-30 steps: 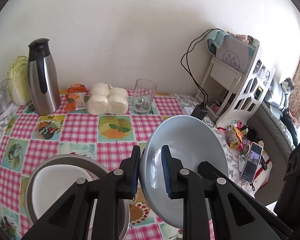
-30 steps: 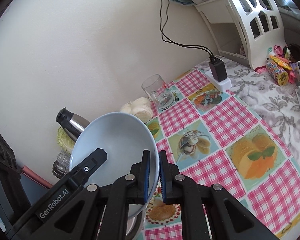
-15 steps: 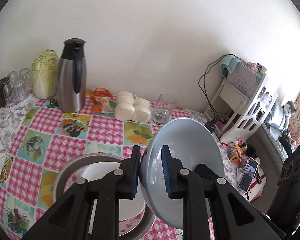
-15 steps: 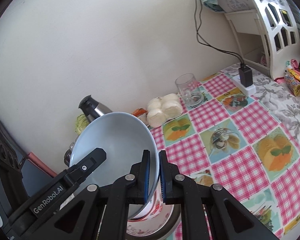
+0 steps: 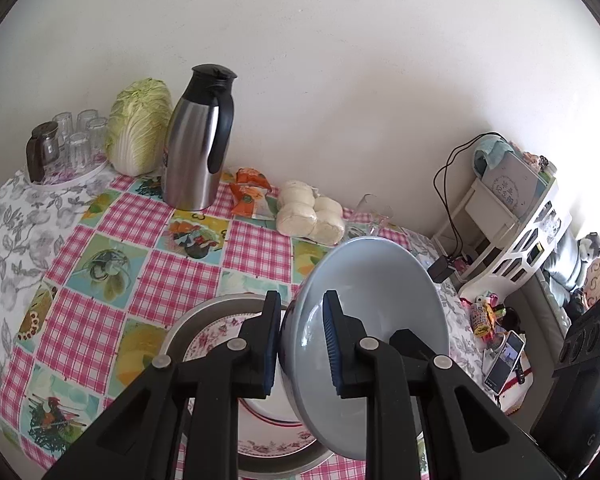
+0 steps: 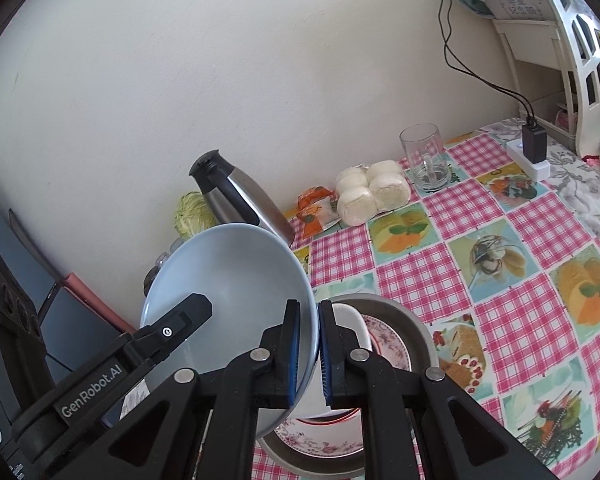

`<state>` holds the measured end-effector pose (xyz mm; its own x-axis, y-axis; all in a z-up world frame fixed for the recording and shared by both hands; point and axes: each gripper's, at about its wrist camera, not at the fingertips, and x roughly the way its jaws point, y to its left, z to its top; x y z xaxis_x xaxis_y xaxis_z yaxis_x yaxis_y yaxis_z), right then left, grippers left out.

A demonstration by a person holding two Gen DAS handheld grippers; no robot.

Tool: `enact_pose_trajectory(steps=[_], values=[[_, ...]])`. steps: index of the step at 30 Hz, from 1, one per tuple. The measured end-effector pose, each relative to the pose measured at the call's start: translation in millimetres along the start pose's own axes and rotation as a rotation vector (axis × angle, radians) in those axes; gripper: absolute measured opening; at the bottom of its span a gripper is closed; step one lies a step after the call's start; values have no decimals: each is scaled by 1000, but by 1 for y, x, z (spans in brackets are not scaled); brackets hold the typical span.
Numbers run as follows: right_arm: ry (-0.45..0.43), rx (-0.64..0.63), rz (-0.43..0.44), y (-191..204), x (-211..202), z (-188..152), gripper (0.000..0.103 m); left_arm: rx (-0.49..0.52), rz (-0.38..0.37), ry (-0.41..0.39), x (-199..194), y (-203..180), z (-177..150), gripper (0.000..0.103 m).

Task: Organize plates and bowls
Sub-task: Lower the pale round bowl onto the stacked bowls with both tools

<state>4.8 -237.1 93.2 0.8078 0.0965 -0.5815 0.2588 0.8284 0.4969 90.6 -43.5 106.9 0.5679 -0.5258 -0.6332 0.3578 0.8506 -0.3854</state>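
Note:
A pale blue bowl (image 5: pixel 372 320) hangs tilted in the air, held by both grippers on opposite sides of its rim. My left gripper (image 5: pixel 302 344) is shut on its left rim. My right gripper (image 6: pixel 308 354) is shut on the bowl (image 6: pixel 232 280) at its right rim. Directly beneath stands a stack: a grey metal pan (image 6: pixel 412 324) holding a floral plate (image 6: pixel 388 344) and a white dish (image 6: pixel 348 320). In the left wrist view the grey pan (image 5: pixel 204 316) and floral plate (image 5: pixel 216 332) show under the fingers, partly hidden by the bowl.
On the checked tablecloth (image 5: pixel 148 280) by the wall stand a steel thermos (image 5: pixel 196 152), a cabbage (image 5: pixel 140 128), a tray of glasses (image 5: pixel 72 140), wrapped buns (image 5: pixel 312 216), a snack packet (image 5: pixel 252 192) and a glass mug (image 6: pixel 424 160). A white shelf (image 5: pixel 512 232) and power strip (image 6: pixel 528 156) are at right.
Both grippers have carried the bowl leftward across the table, so it now hangs over the stacked pan and plates. The thermos, cabbage and glasses came further into view.

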Motion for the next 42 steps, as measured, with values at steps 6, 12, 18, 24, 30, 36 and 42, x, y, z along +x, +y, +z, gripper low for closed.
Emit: enact_pose_trajectory(steps=[6, 12, 18, 24, 30, 36, 42], values=[[22, -21, -9, 10, 8, -6, 11, -38, 9, 9, -1, 14, -3, 22], [44, -34, -18, 14, 18, -11, 11, -62, 18, 28, 9, 24, -4, 22], [74, -36, -60, 8, 33, -12, 11, -67, 35, 78, 29, 24, -8, 22], [89, -9, -79, -6, 41, -14, 11, -62, 56, 117, 44, 21, -13, 22], [116, 9, -84, -15, 51, -16, 12, -64, 80, 144, 54, 20, -13, 22], [129, 15, -90, -19, 57, -17, 12, -68, 95, 165, 62, 20, -14, 22], [150, 25, -97, -21, 63, -19, 12, -65, 117, 179, 69, 22, -18, 22]])
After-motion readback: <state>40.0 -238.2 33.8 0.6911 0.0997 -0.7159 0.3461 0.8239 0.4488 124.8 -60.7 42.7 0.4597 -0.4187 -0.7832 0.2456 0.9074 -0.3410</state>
